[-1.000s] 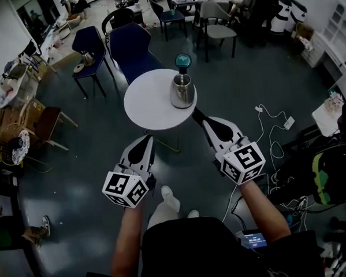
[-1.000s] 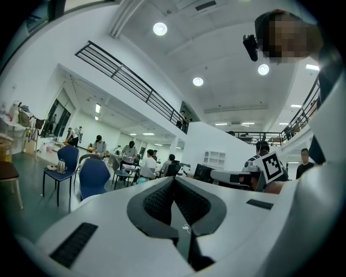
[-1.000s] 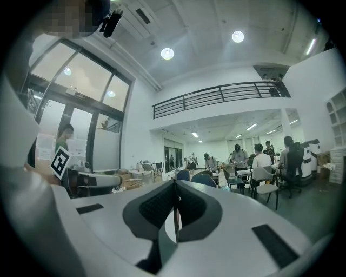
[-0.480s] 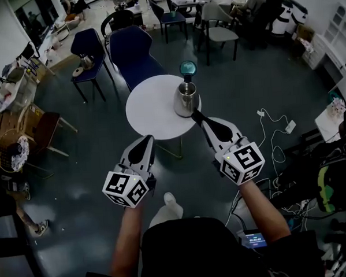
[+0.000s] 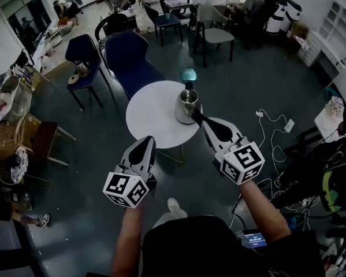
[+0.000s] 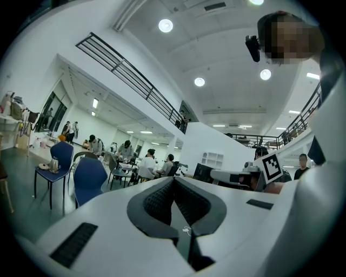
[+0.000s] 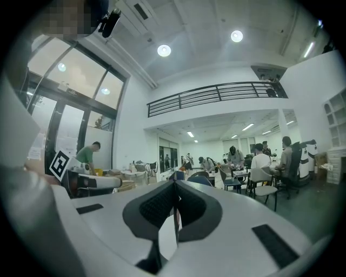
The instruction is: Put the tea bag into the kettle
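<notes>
In the head view a steel kettle [image 5: 187, 107] stands at the right edge of a round white table [image 5: 151, 114], its teal lid [image 5: 187, 76] tipped open behind it. My right gripper [image 5: 196, 114] points at the kettle's near side, just short of it. In the right gripper view its pads [image 7: 157, 205] are shut on a thin pale, reddish-edged sliver [image 7: 175, 219] seen edge-on, which looks like the tea bag. My left gripper [image 5: 148, 141] hovers at the table's near edge. Its pads [image 6: 159, 201] are shut with nothing held.
Two dark blue chairs [image 5: 128, 59] stand behind the table and a grey one [image 5: 214, 24] farther back. White cables and a power strip [image 5: 288, 125] lie on the floor to the right. Cluttered chairs and boxes line the left wall. People sit at desks at the back.
The table and kettle have drawn nearer to both grippers, and the kettle now sits right at my right gripper's tip. The jaws have stayed as they were.
</notes>
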The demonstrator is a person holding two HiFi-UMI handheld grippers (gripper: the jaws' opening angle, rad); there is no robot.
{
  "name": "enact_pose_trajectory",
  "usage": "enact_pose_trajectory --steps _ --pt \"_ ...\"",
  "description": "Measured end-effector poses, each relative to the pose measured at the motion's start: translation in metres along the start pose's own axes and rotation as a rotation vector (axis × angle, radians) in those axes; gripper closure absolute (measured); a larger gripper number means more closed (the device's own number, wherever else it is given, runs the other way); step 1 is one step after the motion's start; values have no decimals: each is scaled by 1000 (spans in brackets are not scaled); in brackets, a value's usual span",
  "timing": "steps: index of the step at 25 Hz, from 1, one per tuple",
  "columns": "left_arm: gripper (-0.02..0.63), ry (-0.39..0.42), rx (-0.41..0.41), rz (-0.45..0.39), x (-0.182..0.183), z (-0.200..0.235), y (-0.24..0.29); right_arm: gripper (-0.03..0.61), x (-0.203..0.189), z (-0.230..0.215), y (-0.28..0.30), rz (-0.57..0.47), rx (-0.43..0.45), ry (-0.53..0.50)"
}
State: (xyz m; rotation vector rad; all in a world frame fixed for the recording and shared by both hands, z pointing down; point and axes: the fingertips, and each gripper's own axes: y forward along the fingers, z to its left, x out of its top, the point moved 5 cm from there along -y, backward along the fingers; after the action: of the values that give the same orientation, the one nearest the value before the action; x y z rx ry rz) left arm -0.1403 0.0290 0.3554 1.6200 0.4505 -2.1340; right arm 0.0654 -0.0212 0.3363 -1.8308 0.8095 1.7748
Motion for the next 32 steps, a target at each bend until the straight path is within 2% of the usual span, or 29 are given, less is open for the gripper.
enact_pose_trajectory --steps 15,25,32 --pt "598 -50 -43 11 11 82 21 560 -2 3 74 30 -56 -1" --pt "598 -76 -61 23 7 101 43 560 -4 -11 94 43 -78 4" --pt "598 -70 -69 43 -1 108 83 560 -13 -48 110 45 -83 17"
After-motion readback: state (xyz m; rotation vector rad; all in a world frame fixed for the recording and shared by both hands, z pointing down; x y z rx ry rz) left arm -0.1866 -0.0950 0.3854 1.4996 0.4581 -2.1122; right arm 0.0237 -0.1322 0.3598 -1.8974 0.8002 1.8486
